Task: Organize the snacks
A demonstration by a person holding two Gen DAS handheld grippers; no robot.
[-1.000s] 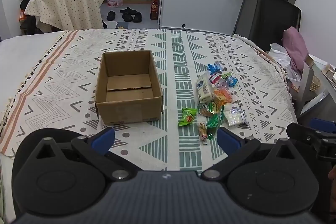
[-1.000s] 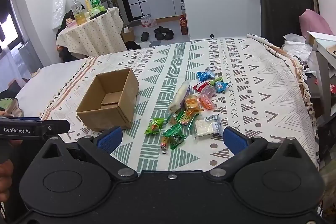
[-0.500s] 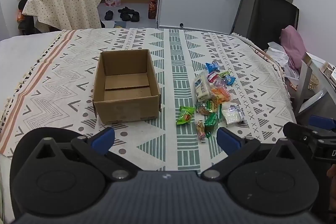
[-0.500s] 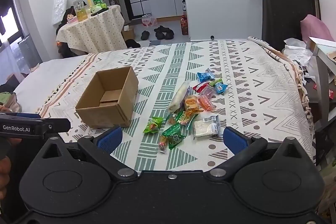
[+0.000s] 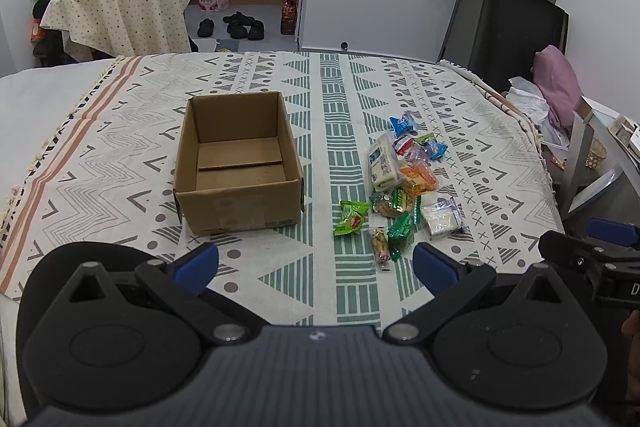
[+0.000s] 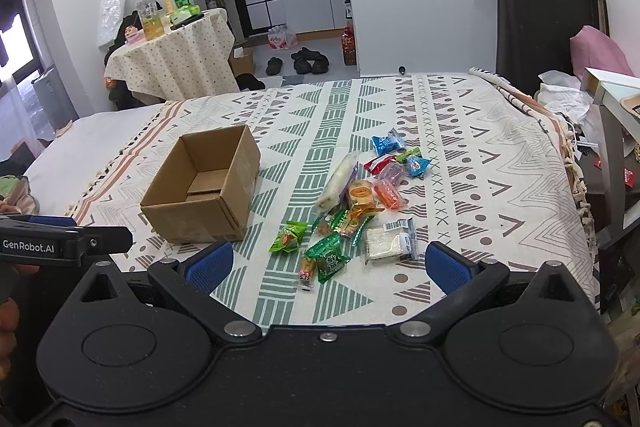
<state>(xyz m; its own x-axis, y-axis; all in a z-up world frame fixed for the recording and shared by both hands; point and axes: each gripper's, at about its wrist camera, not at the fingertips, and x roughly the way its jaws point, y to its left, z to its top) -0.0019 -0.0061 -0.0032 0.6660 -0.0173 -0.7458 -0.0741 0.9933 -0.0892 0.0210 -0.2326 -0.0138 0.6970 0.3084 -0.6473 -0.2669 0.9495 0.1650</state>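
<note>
An open, empty cardboard box (image 5: 238, 163) (image 6: 202, 193) stands on the patterned bedspread (image 5: 340, 99). To its right lies a loose pile of several wrapped snacks (image 5: 400, 187) (image 6: 356, 203): a long white pack (image 5: 383, 163), a green packet (image 5: 351, 218), a clear white pack (image 6: 390, 241), a blue one (image 6: 386, 142). My left gripper (image 5: 316, 263) is open and empty, held above the near edge of the bed. My right gripper (image 6: 328, 267) is open and empty, near the closest snacks. Each gripper shows at the edge of the other's view.
A small round table (image 5: 120, 7) with bottles stands behind the bed at the left. Shoes (image 5: 240, 25) lie on the floor beyond. A black chair (image 6: 548, 27) and a pink cushion (image 6: 600, 51) are at the right, with a side table (image 6: 612, 95) close by.
Both views have shifted slightly; the box and snacks sit a little lower in frame. The jaws stay equally wide and nothing on the bed has moved.
</note>
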